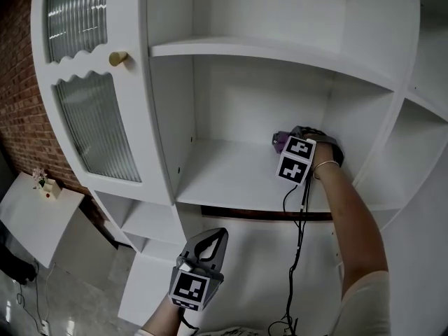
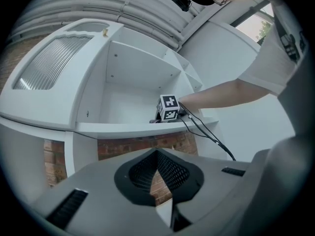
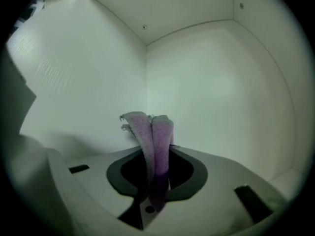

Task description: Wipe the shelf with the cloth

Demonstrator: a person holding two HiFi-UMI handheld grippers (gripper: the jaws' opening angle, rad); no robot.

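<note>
Purple cloth (image 3: 147,132), a folded strip of terry, is clamped between the jaws of the right tool (image 3: 156,178). It runs down through the gap and stands up past the tips in two soft lobes. From the room I can see that tool reaching deep into the open compartment of a white cabinet (image 1: 168,152). It is close to the back wall and over toward the right-hand side. The bunched end of the cloth lies low at the rear of the shelf (image 1: 231,180), though I cannot tell whether it presses on the board. The tool's marker cube (image 1: 297,158) faces out toward me. A black cable (image 1: 299,236) drops from it over the shelf's front edge. The person's right hand (image 1: 327,151) grips the tool behind the cube, with a thin bangle (image 1: 324,164) at the wrist.

The left tool (image 1: 221,232) hangs well apart from all this, below the front lip of the shelf, its nose pointing up at the cabinet. Its jaws meet at the tips with nothing between them.

Above the compartment runs a second shelf board (image 1: 266,51). To the left hangs a door (image 1: 91,128) with ribbed glass and a round brass knob (image 1: 118,58). Beyond the cabinet's left flank is a brick wall (image 1: 17,103).
</note>
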